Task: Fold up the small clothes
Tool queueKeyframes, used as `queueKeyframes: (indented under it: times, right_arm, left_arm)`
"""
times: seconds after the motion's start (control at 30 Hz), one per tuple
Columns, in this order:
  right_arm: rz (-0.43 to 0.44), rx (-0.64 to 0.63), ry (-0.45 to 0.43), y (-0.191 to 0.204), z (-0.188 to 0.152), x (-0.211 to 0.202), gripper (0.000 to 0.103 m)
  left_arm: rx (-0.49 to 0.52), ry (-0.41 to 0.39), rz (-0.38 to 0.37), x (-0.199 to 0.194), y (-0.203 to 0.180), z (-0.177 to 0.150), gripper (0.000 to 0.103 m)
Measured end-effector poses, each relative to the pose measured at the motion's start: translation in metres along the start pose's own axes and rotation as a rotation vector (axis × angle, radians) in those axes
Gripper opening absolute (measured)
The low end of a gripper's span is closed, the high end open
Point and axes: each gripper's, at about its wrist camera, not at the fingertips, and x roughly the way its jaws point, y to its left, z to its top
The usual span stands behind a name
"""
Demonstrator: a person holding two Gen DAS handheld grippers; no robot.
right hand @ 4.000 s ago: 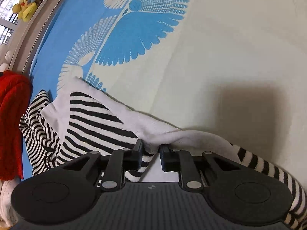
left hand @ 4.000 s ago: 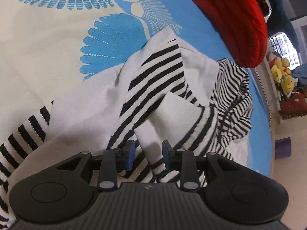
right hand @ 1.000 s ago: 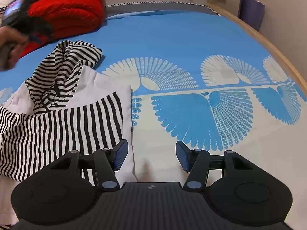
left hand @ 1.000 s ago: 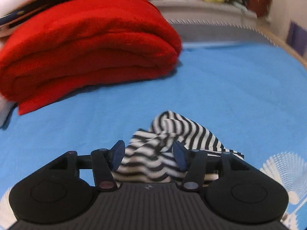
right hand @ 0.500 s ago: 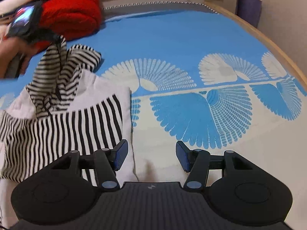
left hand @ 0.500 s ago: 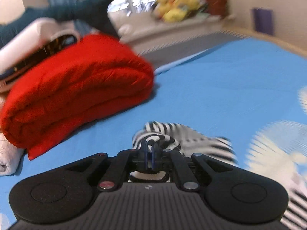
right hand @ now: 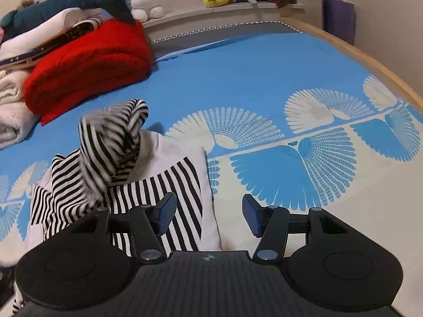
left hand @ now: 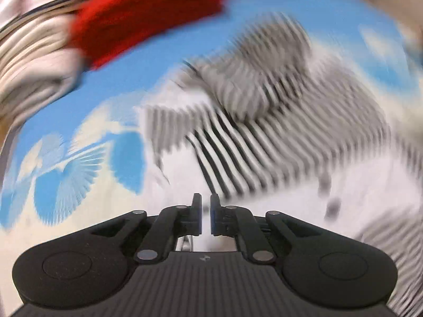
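Black-and-white striped knit garment (right hand: 124, 174): lies crumpled on the blue bedsheet with white fan print (right hand: 264, 79), its hood-like end raised and blurred. Left gripper (left hand: 205, 212): jaws nearly together after closing, a sliver of white between them; whether cloth is pinched cannot be told. Right gripper (right hand: 208, 212): jaws apart, empty, beside the garment's white edge. Folded red blanket (right hand: 87, 63): behind the garment.
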Motion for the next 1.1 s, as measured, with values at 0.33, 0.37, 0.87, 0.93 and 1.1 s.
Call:
queueKeyframes:
  times: [0.33, 0.37, 0.87, 0.93, 1.1]
  right_arm:
    - [0.032, 0.138, 0.041, 0.01, -0.01, 0.017, 0.057]
    - [0.033, 0.134, 0.048, 0.012, -0.011, 0.02, 0.057]
    - [0.009, 0.154, 0.079, 0.005, 0.0, 0.047, 0.057]
    - [0.008, 0.164, 0.077, 0.003, 0.0, 0.046, 0.057]
    - [0.022, 0.171, 0.067, 0.001, 0.001, 0.038, 0.057]
  left_arm:
    - [-0.474, -0.074, -0.277, 0.069, -0.003, 0.029, 0.031]
    - [-0.534, -0.066, -0.307, 0.079, -0.001, 0.028, 0.031]
    - [-1.232, 0.214, -0.505, 0.203, -0.033, 0.073, 0.058]
    - [-1.282, 0.185, -0.48, 0.213, -0.035, 0.079, 0.037]
    - [-1.108, 0.099, -0.477, 0.175, -0.02, 0.088, 0.001]
